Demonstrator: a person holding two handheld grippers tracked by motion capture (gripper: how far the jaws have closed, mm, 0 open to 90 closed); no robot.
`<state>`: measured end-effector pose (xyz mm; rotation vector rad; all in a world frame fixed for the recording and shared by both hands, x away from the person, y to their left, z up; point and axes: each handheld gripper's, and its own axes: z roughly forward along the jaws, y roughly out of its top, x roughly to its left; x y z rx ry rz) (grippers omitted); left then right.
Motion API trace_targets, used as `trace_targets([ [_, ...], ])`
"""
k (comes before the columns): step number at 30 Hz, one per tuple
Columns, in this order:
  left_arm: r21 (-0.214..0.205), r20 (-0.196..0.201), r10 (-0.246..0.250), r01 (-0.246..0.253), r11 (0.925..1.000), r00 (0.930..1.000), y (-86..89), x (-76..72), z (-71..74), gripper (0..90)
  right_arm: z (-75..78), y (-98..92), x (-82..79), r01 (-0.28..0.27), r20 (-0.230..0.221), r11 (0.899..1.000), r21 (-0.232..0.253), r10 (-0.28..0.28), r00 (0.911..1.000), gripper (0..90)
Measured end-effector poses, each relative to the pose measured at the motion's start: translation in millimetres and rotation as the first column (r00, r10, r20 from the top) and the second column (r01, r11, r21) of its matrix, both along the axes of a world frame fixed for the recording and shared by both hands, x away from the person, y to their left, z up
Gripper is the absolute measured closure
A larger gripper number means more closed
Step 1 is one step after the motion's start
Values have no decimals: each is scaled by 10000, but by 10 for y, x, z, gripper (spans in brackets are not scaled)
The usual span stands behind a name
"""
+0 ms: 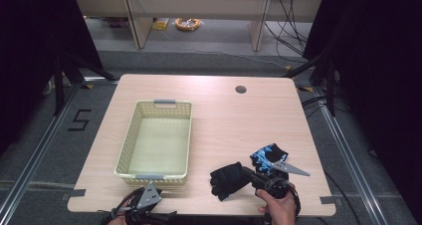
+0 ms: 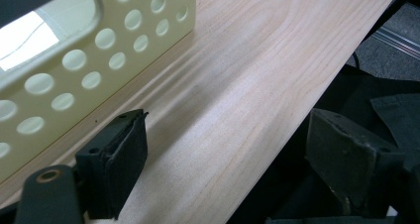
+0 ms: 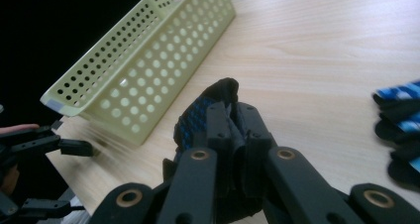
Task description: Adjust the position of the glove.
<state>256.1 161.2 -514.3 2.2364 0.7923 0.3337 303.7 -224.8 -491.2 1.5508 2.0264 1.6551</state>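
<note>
A black glove (image 1: 225,181) lies near the table's front edge, and my right gripper (image 1: 246,173) is shut on its right side. In the right gripper view the jaws (image 3: 235,130) pinch a raised fold of this black glove (image 3: 200,116), which has blue dots on its palm. A second glove, blue and black (image 1: 264,156), lies just behind the right gripper and also appears as the blue glove (image 3: 402,116) at the right edge. My left gripper (image 1: 159,210) is open at the front edge, below the basket, with bare wood between its pads (image 2: 121,159).
A pale yellow perforated basket (image 1: 128,140) with grey handles stands empty on the left half of the wooden table (image 1: 239,120). Its wall (image 2: 99,50) is close to the left gripper. A cable hole (image 1: 241,89) sits at the back. The table edge drops off beside the left gripper.
</note>
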Motion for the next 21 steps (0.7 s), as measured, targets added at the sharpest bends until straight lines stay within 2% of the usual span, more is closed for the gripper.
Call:
trace_targets([
  [1, -90, -66, 20, -20, 10000, 10000, -5, -5, -3, 158, -12, -25, -15, 89, -200, 9999, 92, -87, 9998, 860],
  [2, -79, -94, -2, 1, 10000, 10000, -4, -2, -4, 158, -60, -48, -40, 498, -564, 9983, 306, -481, 9973, 855],
  [3, -62, -68, 35, -35, 10000, 10000, -6, -5, -4, 158, -90, -63, -48, 721, -668, 9965, 418, -692, 9954, 852],
  [5, -1, -71, 7, -7, 10000, 10000, -5, -5, -3, 159, -125, -89, -45, 798, -589, 9963, 325, -778, 9952, 850],
  [6, -14, -99, 51, -51, 10000, 9999, -9, -8, -5, 159, -126, -94, -65, 886, -1009, 9949, 476, -835, 9914, 849],
  [7, -49, -144, 96, -97, 9999, 9998, -14, -14, -6, 158, -151, -111, -62, 988, -925, 9945, 334, -954, 9911, 846],
  [8, -61, -143, 107, -108, 9999, 9998, -16, -15, -7, 159, -165, -100, -79, 1061, -1245, 9933, 469, -995, 9872, 843],
  [9, -52, -144, 100, -100, 9999, 9998, -16, -15, -7, 159, -196, -109, -91, 1219, -1290, 9923, 228, -1180, 9846, 834],
  [10, -48, -143, 98, -98, 9999, 9999, -15, -15, -7, 159, -196, -109, -91, 1219, -1290, 9923, 228, -1180, 9846, 834],
  [11, -30, -138, 86, -87, 10000, 9999, -14, -14, -7, 159, -224, -137, -78, 1037, -1020, 9946, -82, -1040, 9893, 829],
  [12, -19, -135, 79, -80, 10000, 9999, -13, -13, -7, 158, -244, -143, -94, 1141, -1071, 9930, -293, -1166, 9874, 816],
  [13, -21, -139, 81, -81, 10000, 9999, -14, -13, -8, 158, -244, -143, -94, 1141, -1071, 9930, -293, -1166, 9874, 816],
  [14, -36, -151, 70, -71, 10000, 9999, -16, -15, -9, 158, -270, -155, -102, 1189, -944, 9903, -722, -1255, 9876, 800],
  [15, -36, -151, 70, -71, 10000, 9999, -16, -15, -9, 158, -242, -124, -134, 1350, -1556, 9897, -474, -1409, 9777, 790],
  [16, -94, -247, 153, -155, 9998, 9996, -23, -21, -14, 158, -253, -131, -138, 1267, -1498, 9889, -780, -1373, 9791, 784],
  [17, -109, -229, 132, -135, 9999, 9996, -24, -20, -13, 158, -257, -122, -141, 1198, -1570, 9898, -772, -1307, 9789, 779],
  [19, -142, -306, 25, -29, 9999, 9995, -22, -23, -10, 158, -256, -98, -145, 1030, -1490, 9864, -1283, -1218, 9813, 754],
  [21, -163, -265, 118, -122, 9998, 9996, -25, -23, -12, 158, -224, -83, -146, 761, -1259, 9753, -2074, -1038, 9866, 708],
])
